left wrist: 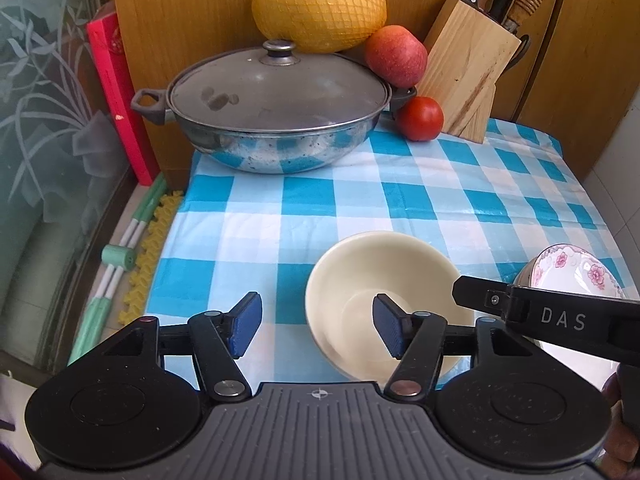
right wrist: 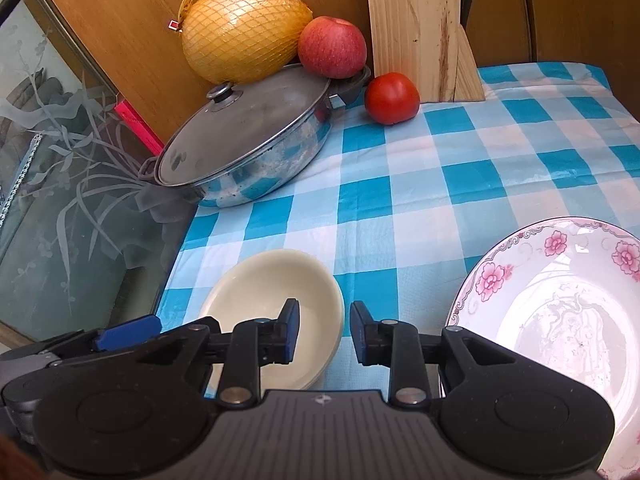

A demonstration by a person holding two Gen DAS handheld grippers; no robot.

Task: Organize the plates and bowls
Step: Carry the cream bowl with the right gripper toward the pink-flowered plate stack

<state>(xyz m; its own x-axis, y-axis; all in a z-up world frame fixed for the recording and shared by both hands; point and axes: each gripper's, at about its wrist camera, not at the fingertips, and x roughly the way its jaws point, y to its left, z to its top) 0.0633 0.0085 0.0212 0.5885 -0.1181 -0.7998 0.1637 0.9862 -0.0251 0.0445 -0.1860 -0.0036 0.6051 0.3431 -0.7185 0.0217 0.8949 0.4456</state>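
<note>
A cream bowl (left wrist: 380,280) stands on the blue checked cloth near its front edge; it also shows in the right wrist view (right wrist: 272,292). A white plate with pink flowers (right wrist: 560,300) lies to its right, seen at the right edge of the left wrist view (left wrist: 576,268). My left gripper (left wrist: 316,328) is open, its right finger over the bowl's inside and its left finger outside the rim. My right gripper (right wrist: 324,332) is open, straddling the bowl's right rim, with nothing held.
A lidded steel pan (left wrist: 272,108) stands at the back left, with a netted pomelo (left wrist: 320,4), an apple (left wrist: 396,56) and a tomato (left wrist: 420,118) beside it. A wooden knife block (left wrist: 468,68) stands at the back right. A glass panel (left wrist: 48,120) borders the left.
</note>
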